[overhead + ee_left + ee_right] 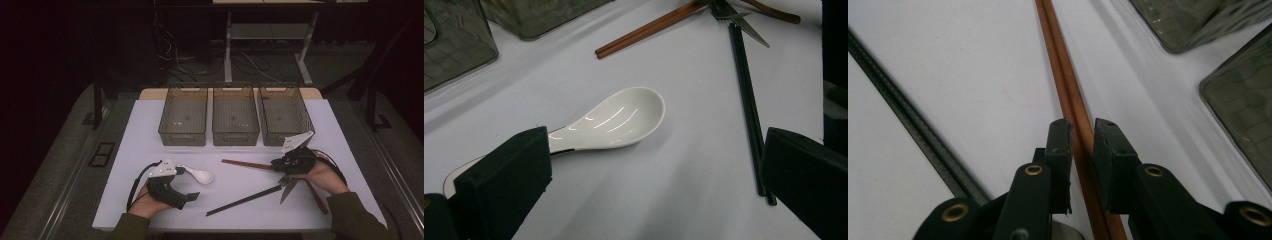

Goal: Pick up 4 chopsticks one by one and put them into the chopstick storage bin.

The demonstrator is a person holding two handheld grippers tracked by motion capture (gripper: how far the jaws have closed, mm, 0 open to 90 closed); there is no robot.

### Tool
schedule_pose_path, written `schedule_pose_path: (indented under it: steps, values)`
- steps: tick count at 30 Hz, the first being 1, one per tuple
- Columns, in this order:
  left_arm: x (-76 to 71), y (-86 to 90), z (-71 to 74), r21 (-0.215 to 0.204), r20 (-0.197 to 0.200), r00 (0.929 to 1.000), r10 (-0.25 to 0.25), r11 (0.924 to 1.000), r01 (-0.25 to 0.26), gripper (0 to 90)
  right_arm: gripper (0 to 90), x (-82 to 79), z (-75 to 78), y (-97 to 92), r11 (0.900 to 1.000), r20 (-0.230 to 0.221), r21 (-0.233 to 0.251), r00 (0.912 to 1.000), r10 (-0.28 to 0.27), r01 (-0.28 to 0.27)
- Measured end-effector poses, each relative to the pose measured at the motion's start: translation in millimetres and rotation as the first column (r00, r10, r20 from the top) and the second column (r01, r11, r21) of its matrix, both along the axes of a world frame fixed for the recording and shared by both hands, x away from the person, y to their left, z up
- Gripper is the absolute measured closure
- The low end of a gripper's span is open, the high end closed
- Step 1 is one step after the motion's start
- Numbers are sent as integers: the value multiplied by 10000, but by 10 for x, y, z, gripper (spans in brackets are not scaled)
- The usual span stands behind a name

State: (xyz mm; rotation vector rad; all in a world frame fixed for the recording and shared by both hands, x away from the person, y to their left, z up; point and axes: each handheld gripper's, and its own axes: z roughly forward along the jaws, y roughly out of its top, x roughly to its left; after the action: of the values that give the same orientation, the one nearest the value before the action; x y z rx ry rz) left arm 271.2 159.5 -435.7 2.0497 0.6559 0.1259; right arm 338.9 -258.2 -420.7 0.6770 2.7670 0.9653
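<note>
Between the right gripper's jaws: the brown chopsticks [1068,95] are straddled near one end, both sticks side by side on the white counter [973,65].
Right gripper [1082,125]: jaws drawn close about the pair, a sliver of gap still visible on each side; no firm clamp can be confirmed yet.
Step judged in hand: the brown pair is being picked up, probably for one of the three grey bins [235,117] at the far edge.
How it is done well: both sticks should be caught together, with the jaws kept square across them so that neither rolls out; the closing should be finished before any lift is begun.
Hazards: the fork [285,181] and knife [289,191] lie just beside the right hand [325,177], and the black chopsticks [244,201] run close by; these should be left undisturbed.
Left gripper [186,196]: jaws wide apart, nothing held, resting low on the counter.
White soup spoon [611,120]: lying bowl-up on the counter, its handle passing behind one left jaw, not gripped.
</note>
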Motion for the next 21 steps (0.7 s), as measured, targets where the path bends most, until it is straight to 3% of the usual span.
schedule_pose_path:
  steps: [21]
  values:
    - [-2,-9,-7,97,-41,9999,-102,9999,102,0,767,10,-53,25,9987,-12,-242,9990,446,-446]
